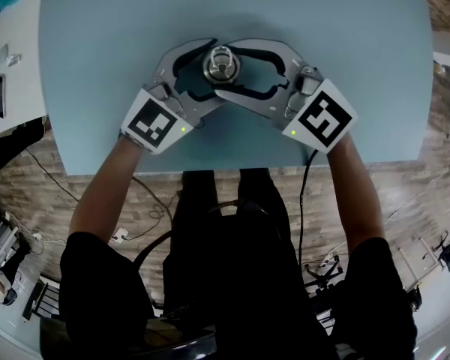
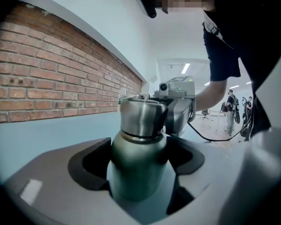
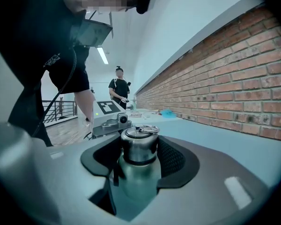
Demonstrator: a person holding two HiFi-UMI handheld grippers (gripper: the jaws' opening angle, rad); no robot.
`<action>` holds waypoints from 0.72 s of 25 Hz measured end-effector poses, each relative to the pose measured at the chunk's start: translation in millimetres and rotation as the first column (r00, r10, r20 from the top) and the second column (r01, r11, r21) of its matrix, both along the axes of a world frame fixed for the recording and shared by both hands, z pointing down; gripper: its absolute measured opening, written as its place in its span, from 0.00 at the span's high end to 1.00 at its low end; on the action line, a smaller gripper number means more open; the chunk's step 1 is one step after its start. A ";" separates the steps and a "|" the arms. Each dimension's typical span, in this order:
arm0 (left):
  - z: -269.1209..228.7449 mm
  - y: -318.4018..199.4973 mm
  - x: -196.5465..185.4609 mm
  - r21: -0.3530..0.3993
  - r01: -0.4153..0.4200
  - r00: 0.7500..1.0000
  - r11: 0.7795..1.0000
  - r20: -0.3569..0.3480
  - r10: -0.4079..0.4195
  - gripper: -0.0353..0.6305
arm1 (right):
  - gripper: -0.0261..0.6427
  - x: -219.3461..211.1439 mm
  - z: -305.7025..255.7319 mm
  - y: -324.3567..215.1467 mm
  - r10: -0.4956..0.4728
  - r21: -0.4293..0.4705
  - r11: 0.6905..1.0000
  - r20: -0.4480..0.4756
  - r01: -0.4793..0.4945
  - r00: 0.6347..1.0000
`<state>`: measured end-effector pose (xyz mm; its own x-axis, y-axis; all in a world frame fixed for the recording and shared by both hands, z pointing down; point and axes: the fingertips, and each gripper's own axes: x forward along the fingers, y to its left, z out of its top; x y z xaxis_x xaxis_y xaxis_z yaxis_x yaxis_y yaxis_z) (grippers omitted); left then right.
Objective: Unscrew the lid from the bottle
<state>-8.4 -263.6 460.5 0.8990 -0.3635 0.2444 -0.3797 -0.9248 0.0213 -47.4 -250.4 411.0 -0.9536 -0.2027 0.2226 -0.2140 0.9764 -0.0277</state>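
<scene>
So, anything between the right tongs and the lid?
Nothing visible. The lid sits gripped in the right tongs, with no other object in that gap; the left tongs hold the bottle below it.

place: lab-like workspace | cues: brick wall (image 3: 234, 78), blue table (image 1: 97, 51), floor cables (image 1: 156, 210), ceiling strip light (image 3: 102, 55)

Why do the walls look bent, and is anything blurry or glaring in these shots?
Head view: even light, a glint on the lid, soft shadow on the table. Left gripper view: the wide lens bows the brick wall; the near fingers blur, the bottle is fairly sharp. Right gripper view: same bowing, dark corners, blurred near fingers.
</scene>
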 end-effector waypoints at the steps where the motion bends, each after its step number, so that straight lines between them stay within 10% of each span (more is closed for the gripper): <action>1: 0.8 0.9 -0.2 0.000 -0.013 1.000 1.000 0.003 0.013 0.40 | 0.59 -0.4 0.1 0.6 -0.019 -0.004 1.000 0.003 0.019 1.000; 18: -0.2 6.4 5.4 -0.029 -0.268 0.961 0.963 0.064 0.270 0.40 | 0.59 3.2 -2.8 2.7 -0.320 -0.038 0.947 -0.057 0.318 0.946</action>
